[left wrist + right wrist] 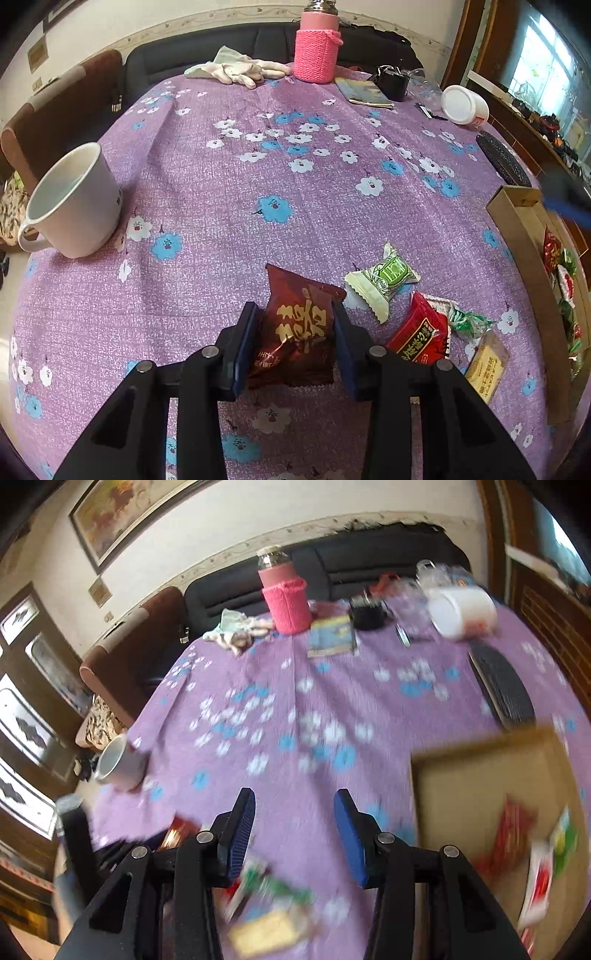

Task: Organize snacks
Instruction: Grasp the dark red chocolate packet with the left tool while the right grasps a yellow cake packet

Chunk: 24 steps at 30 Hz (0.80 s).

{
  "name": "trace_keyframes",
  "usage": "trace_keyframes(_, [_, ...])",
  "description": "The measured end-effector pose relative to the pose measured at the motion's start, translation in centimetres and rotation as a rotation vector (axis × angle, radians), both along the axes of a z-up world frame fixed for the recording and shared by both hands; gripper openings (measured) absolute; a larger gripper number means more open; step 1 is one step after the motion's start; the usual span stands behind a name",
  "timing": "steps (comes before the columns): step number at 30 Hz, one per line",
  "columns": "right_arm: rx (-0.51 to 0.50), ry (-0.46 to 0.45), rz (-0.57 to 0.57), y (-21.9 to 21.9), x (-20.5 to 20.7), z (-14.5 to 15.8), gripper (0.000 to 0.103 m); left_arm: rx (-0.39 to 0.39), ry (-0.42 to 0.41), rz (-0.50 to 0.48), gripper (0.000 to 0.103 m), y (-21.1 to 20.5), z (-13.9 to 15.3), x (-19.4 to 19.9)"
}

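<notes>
While snacks fill cardboard box

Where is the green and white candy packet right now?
In the left wrist view, the green and white candy packet lies on the tablecloth, right of the dark red snack packet.

Dark red snack packet stands tilted, pinched at its sides; green-white packet and red packet lie flat just right of it.
</notes>
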State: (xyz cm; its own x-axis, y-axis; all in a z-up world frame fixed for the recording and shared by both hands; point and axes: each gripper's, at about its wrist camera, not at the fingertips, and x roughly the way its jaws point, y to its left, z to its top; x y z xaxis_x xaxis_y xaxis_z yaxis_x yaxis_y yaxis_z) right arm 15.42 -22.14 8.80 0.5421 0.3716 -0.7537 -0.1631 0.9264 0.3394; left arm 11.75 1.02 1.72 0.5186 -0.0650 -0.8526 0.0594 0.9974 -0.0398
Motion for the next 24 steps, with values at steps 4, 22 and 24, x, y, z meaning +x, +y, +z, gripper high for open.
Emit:
trace_keyframes(4, [0.072,0.106,-0.005,0.0,-4.3,-2.2,0.049,0.037,-0.023,0.021,0.033,0.1,0.2,-0.2])
trace_keyframes(22, [-0.183,0.247,-0.069,5.5,-5.2,-7.2,0.06,-0.057,-0.068,0.072,0.033,2.1,2.0,-0.8])
trace_keyframes(24, [-0.268,0.2,-0.004,7.0,-5.4,-7.2,0.065,-0.059,-0.068,0.071,0.033,2.1,2.0,-0.8])
